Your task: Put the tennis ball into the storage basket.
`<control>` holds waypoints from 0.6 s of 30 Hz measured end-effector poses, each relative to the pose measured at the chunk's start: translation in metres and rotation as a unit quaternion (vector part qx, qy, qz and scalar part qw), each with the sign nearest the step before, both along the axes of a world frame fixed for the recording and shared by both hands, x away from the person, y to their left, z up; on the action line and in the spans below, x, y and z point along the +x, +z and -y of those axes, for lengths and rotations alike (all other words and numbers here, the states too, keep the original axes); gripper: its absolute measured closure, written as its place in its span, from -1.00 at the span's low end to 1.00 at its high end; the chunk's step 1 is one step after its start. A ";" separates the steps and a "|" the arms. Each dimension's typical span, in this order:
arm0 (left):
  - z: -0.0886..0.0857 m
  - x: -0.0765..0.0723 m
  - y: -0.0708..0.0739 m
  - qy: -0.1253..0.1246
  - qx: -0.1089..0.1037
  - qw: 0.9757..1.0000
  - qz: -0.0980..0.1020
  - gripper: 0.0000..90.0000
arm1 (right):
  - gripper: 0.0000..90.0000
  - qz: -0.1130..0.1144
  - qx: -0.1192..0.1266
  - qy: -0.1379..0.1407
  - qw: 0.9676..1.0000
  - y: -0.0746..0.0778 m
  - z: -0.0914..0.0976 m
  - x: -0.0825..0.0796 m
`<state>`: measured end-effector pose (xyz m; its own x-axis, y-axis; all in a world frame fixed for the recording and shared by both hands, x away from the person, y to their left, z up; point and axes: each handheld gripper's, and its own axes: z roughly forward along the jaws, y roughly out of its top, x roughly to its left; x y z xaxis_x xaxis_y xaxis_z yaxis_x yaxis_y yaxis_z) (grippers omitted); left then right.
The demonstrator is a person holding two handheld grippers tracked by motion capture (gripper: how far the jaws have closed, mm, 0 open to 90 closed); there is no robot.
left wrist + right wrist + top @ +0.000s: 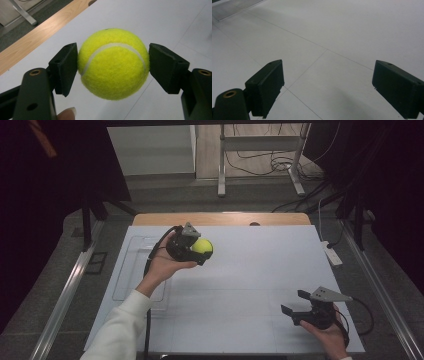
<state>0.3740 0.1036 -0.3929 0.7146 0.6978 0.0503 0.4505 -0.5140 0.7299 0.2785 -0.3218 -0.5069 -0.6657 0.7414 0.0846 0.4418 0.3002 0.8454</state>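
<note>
A yellow tennis ball (202,246) (113,63) is clamped between the two black jaws of my left gripper (199,248) (112,67), held above the white table (250,270) left of its middle. Both pads press on the ball's sides. A fingertip shows at the bottom of the left gripper view. My right gripper (295,302) (328,87) rests low at the table's front right with its jaws wide apart and nothing between them; bare white surface lies ahead of it.
A clear plastic tray (131,270) lies on the table's left side, its corner (232,7) in the right gripper view. A wooden strip (220,218) runs along the far edge. A white power strip (331,253) lies off the right edge.
</note>
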 end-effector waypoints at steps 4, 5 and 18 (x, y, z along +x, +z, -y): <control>-0.003 0.001 0.000 0.004 -0.001 1.000 0.000 -0.40 | -0.77 0.001 0.002 0.001 1.000 0.000 0.000 0.000; -0.004 0.001 0.001 0.005 -0.003 1.000 0.000 -0.40 | -0.77 0.001 0.002 0.000 1.000 0.000 0.000 0.000; -0.018 0.003 0.002 0.025 -0.004 1.000 0.002 -0.40 | -0.77 0.005 0.004 0.002 1.000 0.002 -0.001 -0.001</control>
<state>0.3769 0.1220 -0.3909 0.6783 0.7333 0.0469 0.4730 -0.4846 0.7358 0.2771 -0.3206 -0.5049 -0.6698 0.7376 0.0848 0.4327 0.2950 0.8519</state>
